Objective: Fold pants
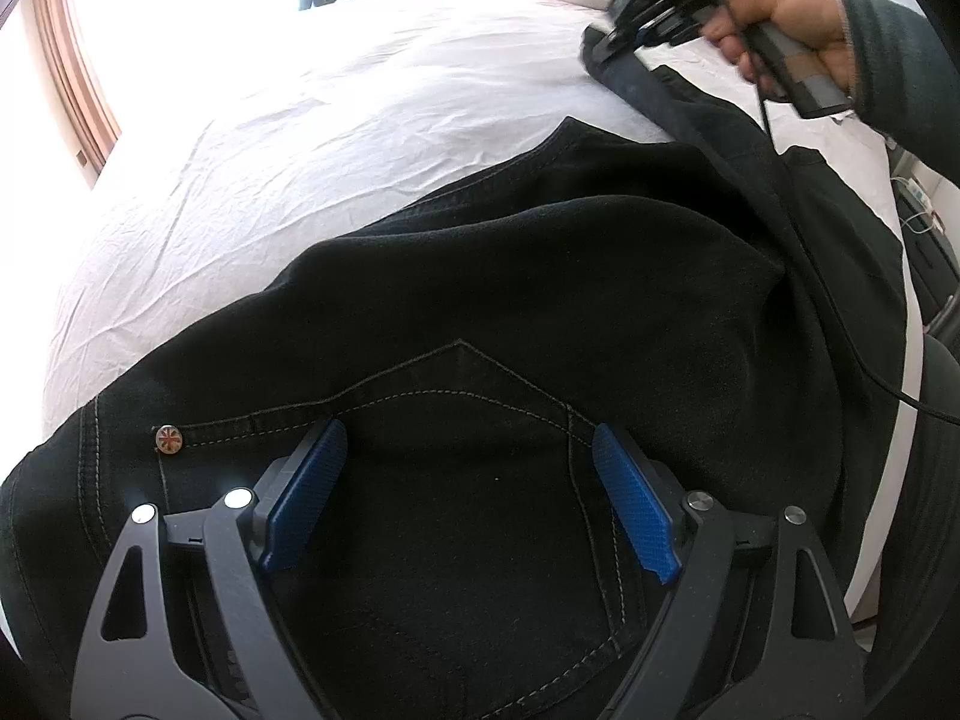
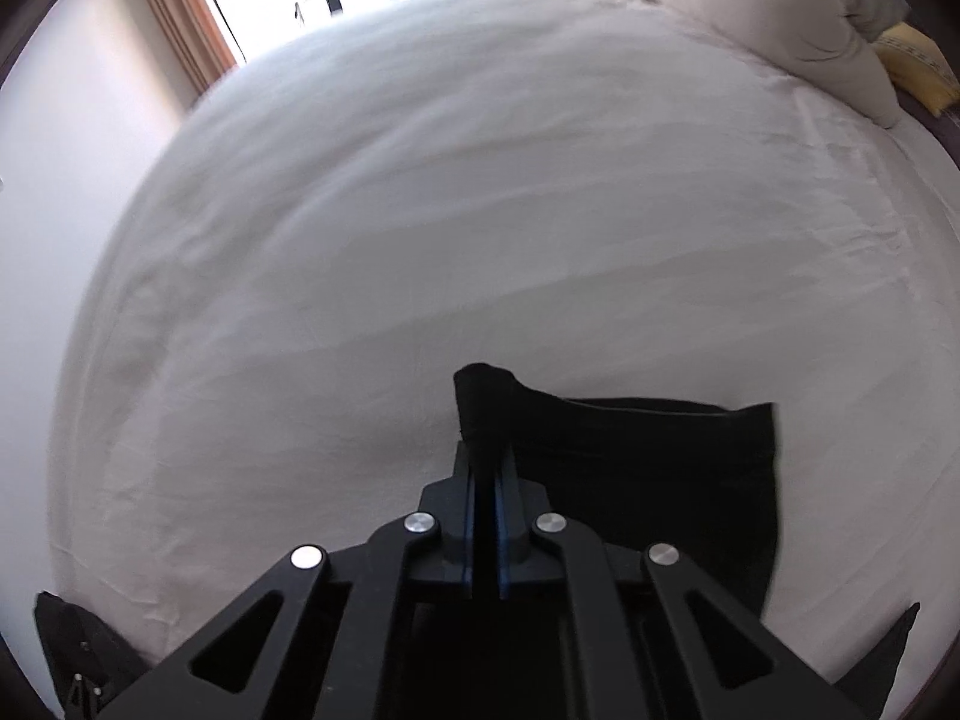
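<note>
Two grippers over black pants [image 1: 540, 276] spread on a white bedsheet [image 1: 300, 138]. Left gripper [image 1: 471, 492] spread wide, blue pads [image 1: 309, 498] either side of a stitched back pocket [image 1: 468, 420], hovering near the waistband; a small rivet [image 1: 168, 439] sits just left of it. Right gripper [image 2: 485, 480] clenched on a raised corner of the pant leg hem [image 2: 480, 402], fabric pinched between its pads. Right hand [image 1: 786, 30] in a dark sleeve grips its handle. Pillow [image 2: 750, 6] at the far edge of the bed.
</note>
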`<state>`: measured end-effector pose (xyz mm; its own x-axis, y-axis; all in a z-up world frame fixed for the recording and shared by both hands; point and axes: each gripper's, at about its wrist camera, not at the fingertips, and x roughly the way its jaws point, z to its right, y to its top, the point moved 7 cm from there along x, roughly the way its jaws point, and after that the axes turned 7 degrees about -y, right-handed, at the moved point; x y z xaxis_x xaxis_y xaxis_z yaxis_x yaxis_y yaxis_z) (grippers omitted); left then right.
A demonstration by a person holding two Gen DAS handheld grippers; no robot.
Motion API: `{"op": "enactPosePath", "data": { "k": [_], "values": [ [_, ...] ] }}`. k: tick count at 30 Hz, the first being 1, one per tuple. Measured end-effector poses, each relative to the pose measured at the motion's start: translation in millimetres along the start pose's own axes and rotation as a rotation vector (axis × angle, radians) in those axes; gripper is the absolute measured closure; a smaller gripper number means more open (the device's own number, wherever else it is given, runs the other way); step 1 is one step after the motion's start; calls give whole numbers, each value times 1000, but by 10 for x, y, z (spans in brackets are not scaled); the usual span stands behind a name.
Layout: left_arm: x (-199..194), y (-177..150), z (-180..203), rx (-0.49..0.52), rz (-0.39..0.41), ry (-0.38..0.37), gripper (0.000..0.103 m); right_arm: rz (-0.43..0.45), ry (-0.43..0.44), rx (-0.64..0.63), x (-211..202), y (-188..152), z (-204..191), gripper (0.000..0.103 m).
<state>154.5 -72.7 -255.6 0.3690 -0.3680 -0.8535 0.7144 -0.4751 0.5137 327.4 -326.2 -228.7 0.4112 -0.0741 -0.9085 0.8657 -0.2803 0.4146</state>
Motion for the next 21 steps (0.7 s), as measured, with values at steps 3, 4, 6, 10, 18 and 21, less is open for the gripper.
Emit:
{"op": "enactPosePath", "data": {
  "k": [3,4,6,10,18,21],
  "values": [
    [1,27,10,0,-1,6,18,68,33,51,-298,-41,198,99],
    [3,28,10,0,-1,9,18,91,40,68,-419,-62,270,99],
    [19,35,20,-3,-2,11,18,140,48,108,-647,-142,472,99],
    [17,65,28,-20,-17,25,17,221,60,204,-1100,-428,956,99],
    [20,160,33,-57,-61,47,16,318,70,410,-1696,-1277,1921,99],
    [-24,259,59,-80,-79,40,16,302,58,477,-1701,-1683,2186,99]
  ]
}}
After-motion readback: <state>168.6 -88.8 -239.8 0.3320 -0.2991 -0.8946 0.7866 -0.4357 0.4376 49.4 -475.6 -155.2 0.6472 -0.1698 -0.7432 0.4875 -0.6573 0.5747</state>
